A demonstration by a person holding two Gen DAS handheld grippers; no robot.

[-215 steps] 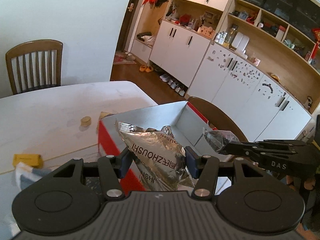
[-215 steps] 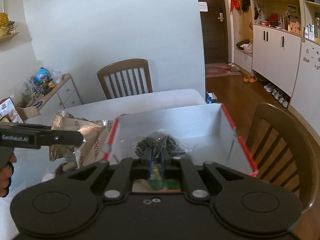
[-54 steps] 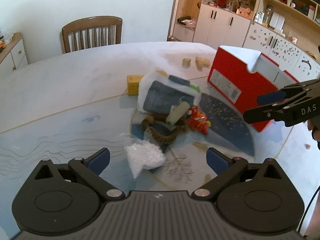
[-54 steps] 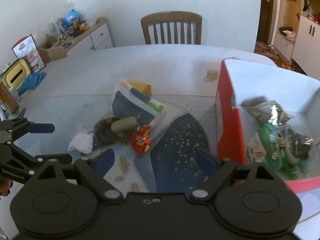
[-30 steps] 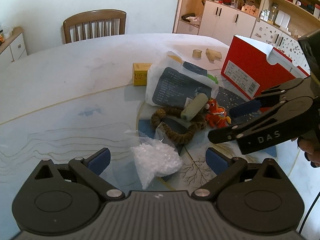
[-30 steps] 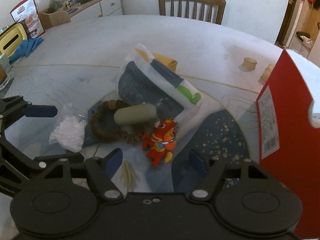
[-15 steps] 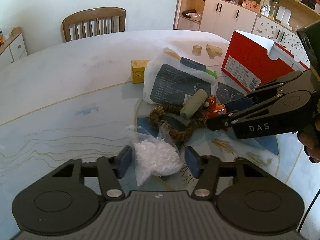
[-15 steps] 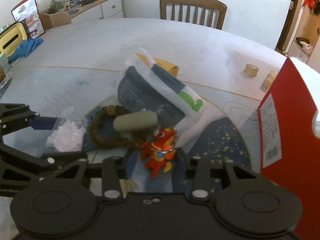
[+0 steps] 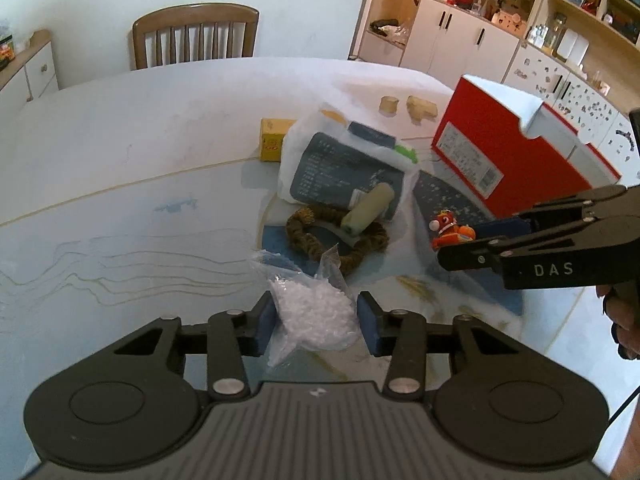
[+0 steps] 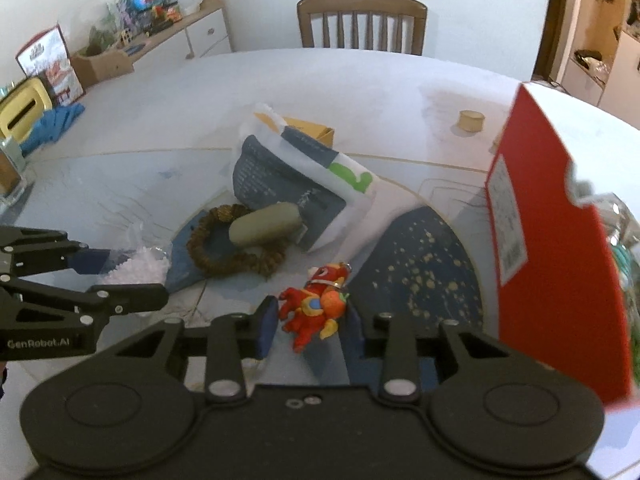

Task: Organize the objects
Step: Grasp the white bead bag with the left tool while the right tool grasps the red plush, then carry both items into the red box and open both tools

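Note:
My left gripper [image 9: 316, 322] is shut on a clear bag of white beads [image 9: 314, 316], low over the table; it also shows in the right wrist view [image 10: 136, 270]. My right gripper [image 10: 310, 320] is shut on a small red toy figure [image 10: 316, 306], seen from the left wrist view [image 9: 450, 232] too. A red shoe box [image 9: 508, 152] stands open at the right [image 10: 556, 216] with things inside. A brown braided ring [image 9: 336, 236], a pale green roll [image 9: 368, 208] and a white-and-dark blue package [image 9: 344, 164] lie on the table between them.
A small yellow box [image 9: 272, 144] and two wooden pieces [image 9: 404, 106] lie further back on the white table [image 9: 120, 140]. A wooden chair [image 9: 196, 36] stands behind it. A sideboard with clutter [image 10: 120, 48] is at the far left.
Both grippers came down open over the table, then closed: the left on the bag of white beads, the right on the red toy. Both now hold them slightly raised.

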